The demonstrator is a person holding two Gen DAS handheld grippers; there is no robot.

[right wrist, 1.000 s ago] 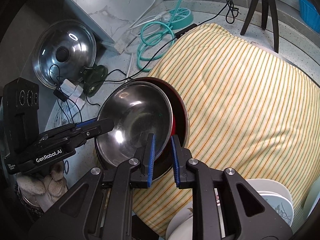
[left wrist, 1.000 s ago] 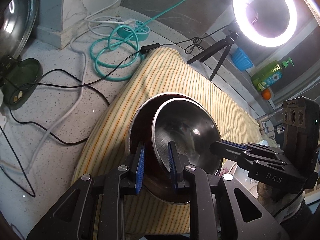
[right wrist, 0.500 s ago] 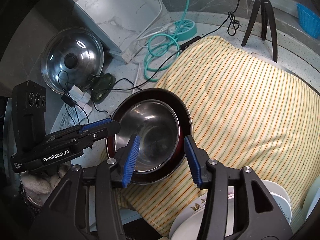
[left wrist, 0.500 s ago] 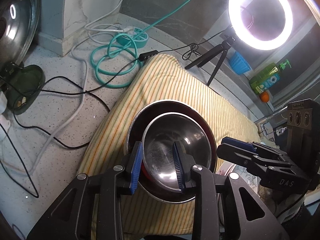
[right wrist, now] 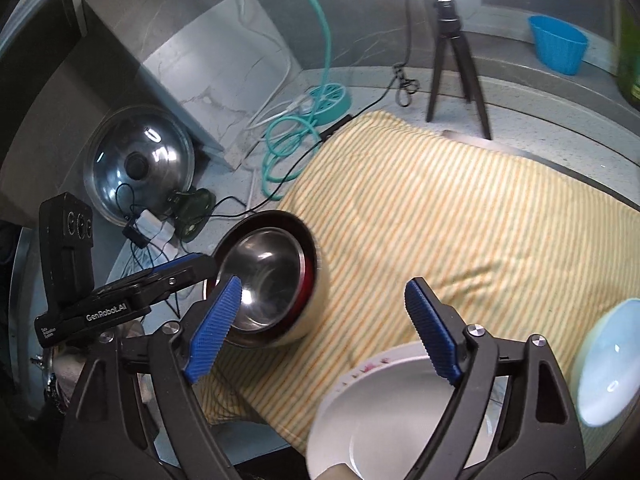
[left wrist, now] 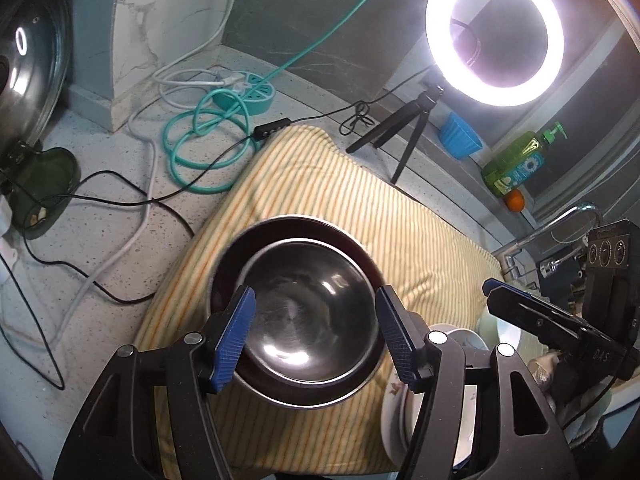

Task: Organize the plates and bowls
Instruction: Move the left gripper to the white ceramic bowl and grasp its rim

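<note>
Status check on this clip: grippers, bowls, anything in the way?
Left gripper and right gripper opening, nothing held. Steel bowl nested in red-lined bowl on striped cloth. White plates beneath right gripper.

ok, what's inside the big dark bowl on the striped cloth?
A steel bowl sits nested in the dark bowl, empty as far as its shiny inside shows. It covers the dark bowl's floor, so anything beneath it cannot be seen. Both rest on the striped cloth.
</note>
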